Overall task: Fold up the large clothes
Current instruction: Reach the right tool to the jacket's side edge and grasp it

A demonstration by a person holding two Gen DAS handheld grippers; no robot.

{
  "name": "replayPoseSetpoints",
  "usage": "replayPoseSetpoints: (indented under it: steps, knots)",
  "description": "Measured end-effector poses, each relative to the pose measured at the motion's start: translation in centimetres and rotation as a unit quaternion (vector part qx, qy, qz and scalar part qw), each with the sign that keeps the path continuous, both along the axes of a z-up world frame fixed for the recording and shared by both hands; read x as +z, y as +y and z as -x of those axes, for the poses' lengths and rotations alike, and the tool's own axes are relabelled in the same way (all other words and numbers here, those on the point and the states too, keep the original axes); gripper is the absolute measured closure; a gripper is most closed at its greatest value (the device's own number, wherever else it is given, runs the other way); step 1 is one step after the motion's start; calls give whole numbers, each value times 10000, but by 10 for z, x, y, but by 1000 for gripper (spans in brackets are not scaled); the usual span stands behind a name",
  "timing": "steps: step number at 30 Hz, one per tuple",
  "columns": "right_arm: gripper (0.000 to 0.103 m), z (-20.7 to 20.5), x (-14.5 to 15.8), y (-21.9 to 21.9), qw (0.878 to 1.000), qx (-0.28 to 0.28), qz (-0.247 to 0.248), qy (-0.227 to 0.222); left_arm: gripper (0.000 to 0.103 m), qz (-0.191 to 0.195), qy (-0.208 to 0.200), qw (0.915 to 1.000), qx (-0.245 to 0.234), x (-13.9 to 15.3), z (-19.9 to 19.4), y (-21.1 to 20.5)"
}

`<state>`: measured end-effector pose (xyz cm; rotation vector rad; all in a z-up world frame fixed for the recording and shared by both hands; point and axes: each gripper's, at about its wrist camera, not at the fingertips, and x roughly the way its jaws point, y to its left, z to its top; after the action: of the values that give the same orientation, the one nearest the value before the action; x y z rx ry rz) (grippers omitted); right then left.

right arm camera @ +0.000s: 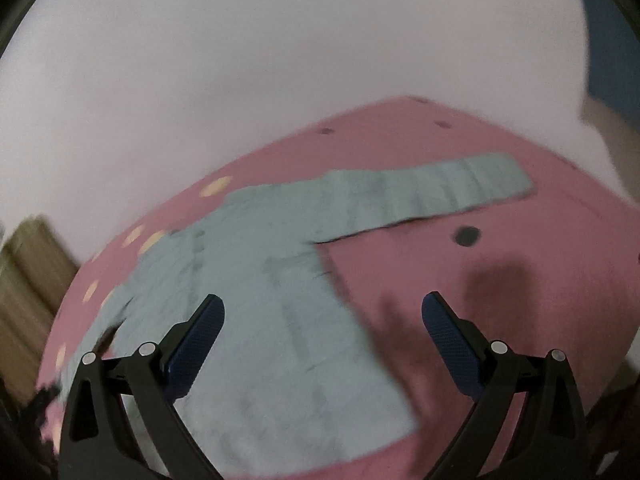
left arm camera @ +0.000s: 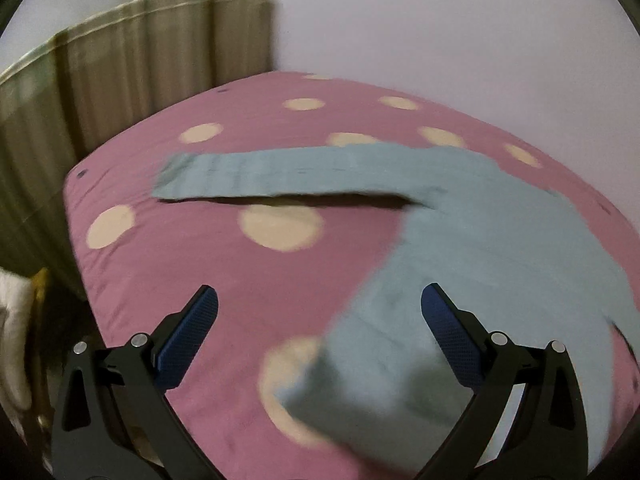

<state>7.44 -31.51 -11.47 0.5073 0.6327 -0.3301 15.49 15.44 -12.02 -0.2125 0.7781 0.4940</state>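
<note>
While both views are motion-blurred, the layout reads clearly enough.

Bed (left arm camera: 168, 264): pink cover with cream dots, fills most of both views; a few small dark dots near its edges.

Wall (left arm camera: 440, 32): plain pale, behind the bed.

Curtain (left arm camera: 120, 60): olive, pleated, left of the bed in the left view.

Garment (left arm camera: 472, 240): light blue-grey long-sleeved top, lying flat on the bed. Body runs toward the camera. One sleeve (left arm camera: 256, 178) stretches straight out sideways in the left view, its cuff end squared off, a thin shadow under its near edge. Right view shows the other sleeve (right arm camera: 432, 190) straight out the opposite way, faint crosswise creases along it. Near hem looks dark and smeared in the left view; cannot tell whether it is folded under.

Left gripper (left arm camera: 319, 303): fingers spread wide, holding nothing, above the bed; garment's near part sits between and under the tips.

Right gripper (right arm camera: 323, 310): fingers spread wide, holding nothing, above the garment's body edge; its shadow falls on the pink cover.
</note>
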Motion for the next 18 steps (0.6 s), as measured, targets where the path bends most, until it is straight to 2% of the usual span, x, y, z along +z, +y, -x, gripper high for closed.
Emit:
replayPoseSetpoints:
  steps: [4, 6, 7, 8, 12, 16, 18]
  knots:
    - [6, -22, -25, -77, 9964, -762, -357, -60, 2, -18, 238, 9940, 1064, -33, -28, 61]
    - [18, -26, -37, -116, 9910, -1122, -711, -138, 2, 113, 410, 9888, 1428, -49, -38, 84]
    - [37, -28, -44, -133, 9866, -1330, -932, -128, 2, 190, 483, 9856, 1610, -57, -42, 96]
    - [47, -30, -52, -153, 9815, -1537, -1137, -86, 2, 264, 569, 9810, 1837, -65, -45, 108]
    - [47, -32, -82, -212, 9603, -2120, -1805, -183, 2, 276, 754, 9673, 2405, -82, -49, 138]
    - [47, -24, -100, -242, 9431, -2616, -2035, -260, 2, 226, 843, 9573, 2755, -89, -51, 152]
    - [47, -20, -108, -249, 9355, -2741, -2203, -347, 2, 354, 896, 9526, 2885, -97, -50, 161]
